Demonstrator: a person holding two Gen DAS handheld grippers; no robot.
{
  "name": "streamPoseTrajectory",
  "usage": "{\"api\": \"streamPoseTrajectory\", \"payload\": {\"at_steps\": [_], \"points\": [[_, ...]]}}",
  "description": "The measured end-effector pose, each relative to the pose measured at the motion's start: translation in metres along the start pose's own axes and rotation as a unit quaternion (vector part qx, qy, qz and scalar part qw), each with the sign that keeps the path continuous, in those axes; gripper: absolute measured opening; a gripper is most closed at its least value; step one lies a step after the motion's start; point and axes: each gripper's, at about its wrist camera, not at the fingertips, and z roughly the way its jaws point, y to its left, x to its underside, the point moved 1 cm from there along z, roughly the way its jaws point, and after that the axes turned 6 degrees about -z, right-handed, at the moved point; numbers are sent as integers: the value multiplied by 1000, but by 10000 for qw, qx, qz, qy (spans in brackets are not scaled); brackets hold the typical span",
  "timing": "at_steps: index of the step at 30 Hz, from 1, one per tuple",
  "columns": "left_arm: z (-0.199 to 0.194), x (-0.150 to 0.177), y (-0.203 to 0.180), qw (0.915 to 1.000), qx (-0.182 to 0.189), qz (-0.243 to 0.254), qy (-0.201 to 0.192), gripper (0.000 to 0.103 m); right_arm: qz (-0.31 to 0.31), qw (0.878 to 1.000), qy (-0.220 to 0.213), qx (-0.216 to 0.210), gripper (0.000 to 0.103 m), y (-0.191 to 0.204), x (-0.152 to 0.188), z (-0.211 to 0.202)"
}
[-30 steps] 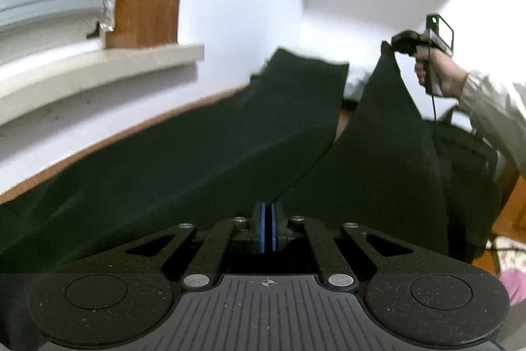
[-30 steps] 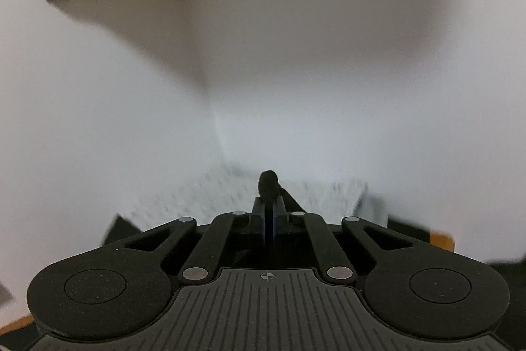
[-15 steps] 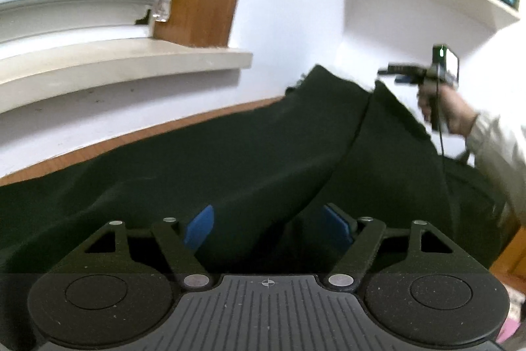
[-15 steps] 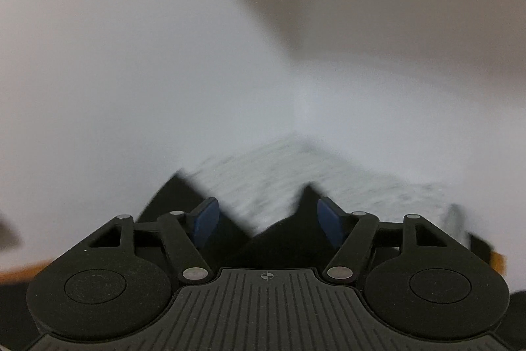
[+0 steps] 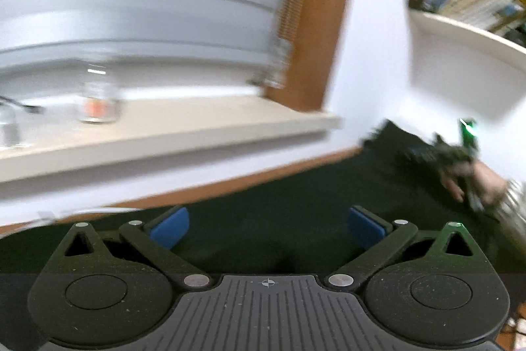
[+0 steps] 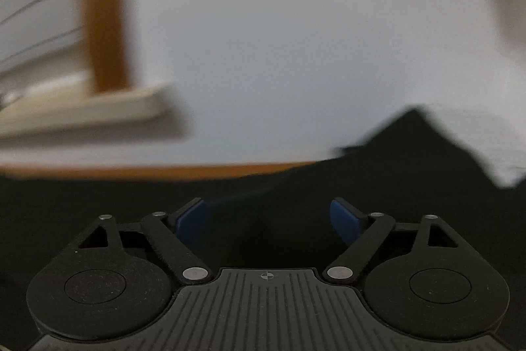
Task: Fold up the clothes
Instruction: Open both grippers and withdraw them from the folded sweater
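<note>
A black garment (image 5: 279, 203) lies spread on the wooden table along the white wall. My left gripper (image 5: 268, 224) is open, its blue pads (image 5: 169, 226) wide apart just above the cloth, holding nothing. My right gripper (image 6: 268, 219) is open too, blue pads (image 6: 345, 221) apart over the same black garment (image 6: 328, 186), whose far corner rises in a peak (image 6: 417, 127) against the wall. In the left wrist view the right gripper (image 5: 440, 150) shows blurred at far right, low over the cloth.
A beige window sill (image 5: 164, 134) with a small glass jar (image 5: 97, 102) runs along the left, under a grey shutter and a wooden frame (image 5: 312, 22). A white shelf with books (image 5: 466, 5) hangs at upper right. The table's wooden edge (image 6: 164, 170) shows behind the garment.
Both grippers were shut on the lifted garment a second ago, then opened and let it go. The cloth now lies flat. Both cameras have swung left and the right gripper has dropped lower.
</note>
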Motion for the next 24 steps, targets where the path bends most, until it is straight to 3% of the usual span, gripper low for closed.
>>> {"api": "streamPoseTrajectory", "payload": {"at_steps": [4,9,14,18,21,24], "points": [[-36,8,36,9978,-654,-113,-24,103,-304,9959,42,-853,82,71,1,-2],[-71,39,73,9922,-1204,-319,76,103,-851,9775,9,-1931,73,161,-12,-5],[-92,68,108,9884,-1374,-643,76,103,-1255,9551,55,-2682,73,246,-25,4],[-95,75,123,9886,-1309,-746,-1,103,-1533,9383,110,-3097,74,308,-25,15],[-88,73,126,9886,-1314,-731,-35,103,-1630,9313,143,-3255,74,333,-20,21],[-83,75,133,9879,-1363,-738,-33,103,-1498,9304,303,-3333,79,331,-17,30]]}}
